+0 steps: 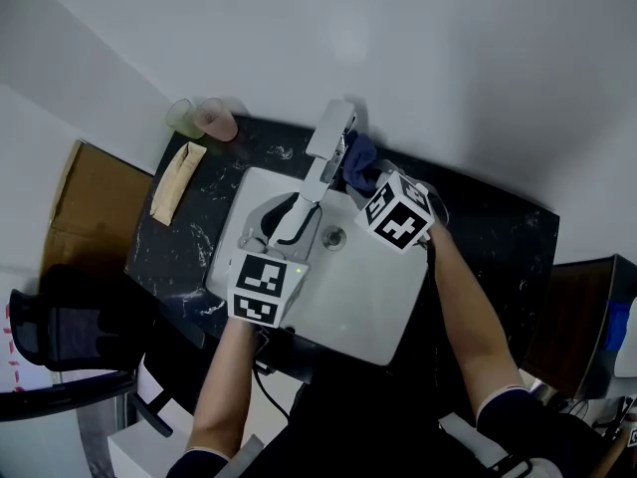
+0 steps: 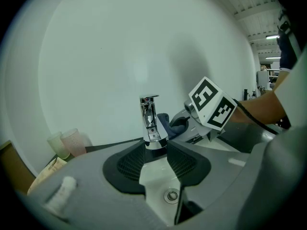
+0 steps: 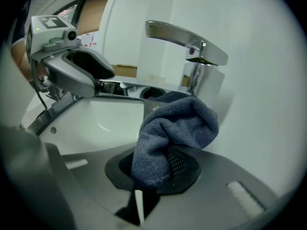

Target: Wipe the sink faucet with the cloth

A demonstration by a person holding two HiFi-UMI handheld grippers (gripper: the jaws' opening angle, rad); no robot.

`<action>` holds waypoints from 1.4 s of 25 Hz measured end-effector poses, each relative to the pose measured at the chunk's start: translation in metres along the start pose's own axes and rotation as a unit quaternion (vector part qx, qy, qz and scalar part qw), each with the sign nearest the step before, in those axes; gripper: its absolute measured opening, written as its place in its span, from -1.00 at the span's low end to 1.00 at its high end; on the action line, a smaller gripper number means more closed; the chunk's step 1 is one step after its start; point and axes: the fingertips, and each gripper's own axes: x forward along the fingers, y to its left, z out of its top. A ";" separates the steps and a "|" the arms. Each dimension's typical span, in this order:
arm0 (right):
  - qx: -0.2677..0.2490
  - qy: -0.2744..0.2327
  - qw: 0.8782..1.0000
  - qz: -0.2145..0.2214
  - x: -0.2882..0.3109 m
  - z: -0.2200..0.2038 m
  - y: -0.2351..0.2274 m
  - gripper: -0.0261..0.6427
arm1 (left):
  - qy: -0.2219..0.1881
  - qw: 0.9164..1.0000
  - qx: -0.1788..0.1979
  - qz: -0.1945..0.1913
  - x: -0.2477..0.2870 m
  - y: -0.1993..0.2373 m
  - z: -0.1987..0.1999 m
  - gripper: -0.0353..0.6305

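Nearest the head view's camera are the person's forearms (image 1: 468, 317), reaching over a white sink (image 1: 368, 307) set in a dark marbled counter (image 1: 488, 227). The left tool (image 1: 289, 219) lies along the basin with its tips at the spout of the faucet (image 1: 328, 137). The right tool (image 1: 366, 179) sits just beside the faucet's body, with the blue cloth (image 1: 356, 157) bunched at its tip. Two cups (image 1: 204, 118) stand at the counter's back corner, well apart from the work.

In the left gripper view the jaws stand part-way apart, one on each side of the spout's end. The chrome fills the gap between them, so they appear to clamp the spout and steady it. The drain (image 2: 171, 195) shows below.

In the right gripper view the jaws are nearly together, pinching a fold of the cloth. The rest of it bulges forward, close to the faucet's column and under the lever (image 3: 187, 36).

I see three risks from here. Only a fold is pinched, so dragging the cloth hard over the chrome could pull it free. A wipe that runs upward could catch the lever and lift it, starting the water. The left tool's hold on the smooth, rounded spout could also slip sideways.
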 end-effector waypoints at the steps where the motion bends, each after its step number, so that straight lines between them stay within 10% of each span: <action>1: -0.009 -0.002 1.000 0.014 0.000 0.002 0.008 -0.74 | 0.000 1.000 -0.001 0.000 0.000 0.000 0.000 -0.46; 10: -0.081 -0.004 0.982 0.173 -0.012 0.010 0.078 -0.74 | -0.002 1.000 -0.001 -0.002 0.000 0.000 0.000 -0.46; 22: 0.165 0.002 0.986 0.036 0.009 0.004 -0.015 -0.74 | -0.003 1.000 -0.001 -0.002 0.000 0.000 0.000 -0.46; 35: 0.159 -0.064 0.985 -0.009 -0.008 0.022 -0.024 -0.74 | -0.006 1.000 -0.001 -0.004 0.000 0.001 0.000 -0.47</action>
